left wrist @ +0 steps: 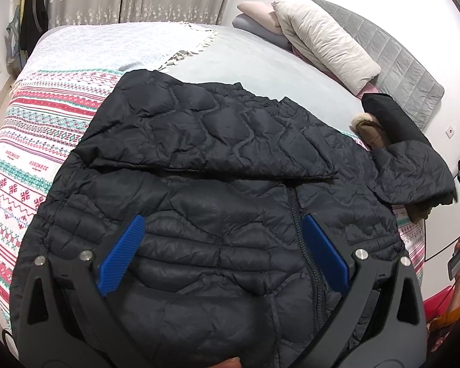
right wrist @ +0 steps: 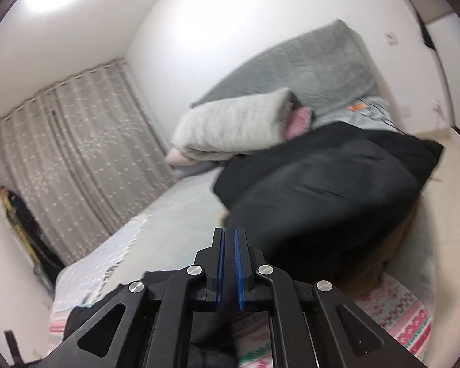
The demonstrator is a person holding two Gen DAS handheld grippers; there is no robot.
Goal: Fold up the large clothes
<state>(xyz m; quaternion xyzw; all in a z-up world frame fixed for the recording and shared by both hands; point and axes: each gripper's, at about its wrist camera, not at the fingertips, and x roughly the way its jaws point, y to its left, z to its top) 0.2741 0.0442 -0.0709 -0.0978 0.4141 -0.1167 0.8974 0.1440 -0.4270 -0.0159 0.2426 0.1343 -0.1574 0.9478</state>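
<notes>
My left hand-held gripper point(left wrist: 224, 251) hangs low in the left wrist view with its blue pads point(left wrist: 121, 256) spread wide, nothing between them, hovering over the lower middle of the black quilted jacket point(left wrist: 217, 165). The jacket lies spread on the bed point(left wrist: 254, 61), its zipper point(left wrist: 303, 245) running up just inside my right-hand pad, and one sleeve is already folded across the chest through the centre of the frame.

My right hand-held gripper point(right wrist: 228, 260) sits at the bottom centre of its own view with the pads drawn almost together. I can see only a thin gap between them and no cloth in it, so I judge it shut on nothing. The dark bulk of the jacket fills the right half of that blurred frame, beyond the fingertips.

What worries me:

- If the right side was meant to have caught the other sleeve, which droops at the right edge of the left wrist view over a brown furry thing point(left wrist: 371, 128), it seems to have missed. Lifting would then carry nothing across.
- The fabric looks slick and puffy, so a shallow pinch may slip out halfway through a fold.
- If I press the left side down carelessly, I could drag the folded sleeve askew.
- The jacket reaches the bed's near edge over the patterned blanket point(left wrist: 30, 153), so a hard tug might slide it off.
</notes>
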